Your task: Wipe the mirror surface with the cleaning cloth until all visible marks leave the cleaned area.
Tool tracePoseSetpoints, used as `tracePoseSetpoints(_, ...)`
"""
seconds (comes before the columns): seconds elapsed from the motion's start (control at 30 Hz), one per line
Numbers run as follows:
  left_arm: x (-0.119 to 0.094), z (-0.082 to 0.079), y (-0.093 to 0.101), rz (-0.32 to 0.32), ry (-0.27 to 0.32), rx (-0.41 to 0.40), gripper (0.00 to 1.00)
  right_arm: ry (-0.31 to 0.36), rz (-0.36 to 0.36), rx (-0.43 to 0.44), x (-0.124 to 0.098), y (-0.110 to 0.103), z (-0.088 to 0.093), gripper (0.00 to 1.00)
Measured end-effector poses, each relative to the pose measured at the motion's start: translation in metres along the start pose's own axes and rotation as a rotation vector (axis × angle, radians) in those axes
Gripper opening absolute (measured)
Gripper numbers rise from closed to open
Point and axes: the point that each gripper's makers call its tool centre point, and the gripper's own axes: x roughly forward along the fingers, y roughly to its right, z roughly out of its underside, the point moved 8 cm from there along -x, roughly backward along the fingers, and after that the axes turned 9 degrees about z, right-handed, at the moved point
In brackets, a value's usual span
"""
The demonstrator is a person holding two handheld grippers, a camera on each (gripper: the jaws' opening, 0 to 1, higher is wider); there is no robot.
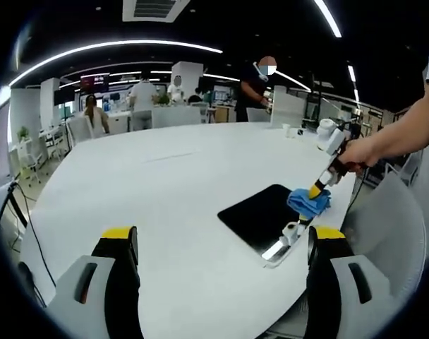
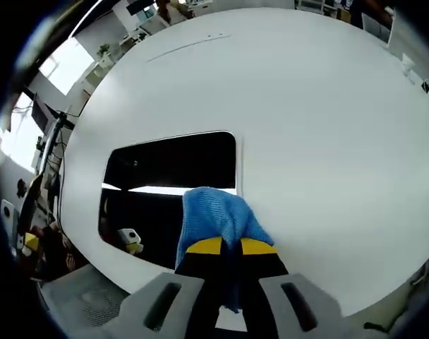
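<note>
Yellow-tipped black jaws of the left gripper (image 1: pixel 221 244) are seen spread wide apart at the bottom of the left gripper view, nothing being held between them, above the large round white table (image 1: pixel 144 191). In the right gripper view, the jaws of the right gripper (image 2: pixel 231 247) are pressed together on a crumpled blue cleaning cloth (image 2: pixel 218 215), which is laid against the near edge of the dark rectangular mirror (image 2: pixel 168 166). This mirror is set flat on the white table, close to its edge. From the left gripper view, the right gripper is seen held by a person's hand (image 1: pixel 360 152), tilted down onto the cloth at the mirror's right side. Several people are seen standing and sitting beyond the table.
</note>
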Motion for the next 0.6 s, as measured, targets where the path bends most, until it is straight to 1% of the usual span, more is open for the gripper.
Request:
tracePoseSetpoints(0.03,0.000,0.001,0.001,0.005,-0.005,0.003,0.99,0.000,0.002,-0.002,0.000,0.000,0.001,0.02)
tracePoseSetpoints(0.07,-0.001,0.002,0.002,0.010,-0.010,0.010,0.99,-0.001,0.013,0.031,0.000,-0.001,0.001,0.02)
tracePoseSetpoints(0.2,-0.003,0.007,0.001,0.011,-0.017,0.008,0.99,0.004,0.026,-0.011,-0.003,-0.004,0.005,0.01)
tracePoseSetpoints(0.33,-0.008,0.008,0.004,-0.001,-0.005,0.001,0.99,-0.005,0.022,-0.004,-0.006,-0.005,0.011,0.01)
tracePoseSetpoints(0.5,-0.009,0.014,0.004,0.000,-0.023,-0.003,0.99,-0.003,0.016,0.007,-0.010,-0.006,0.018,0.01)
tracePoseSetpoints(0.6,-0.010,0.011,0.005,-0.001,-0.010,-0.006,0.99,-0.003,0.015,0.005,-0.012,-0.008,0.019,0.01)
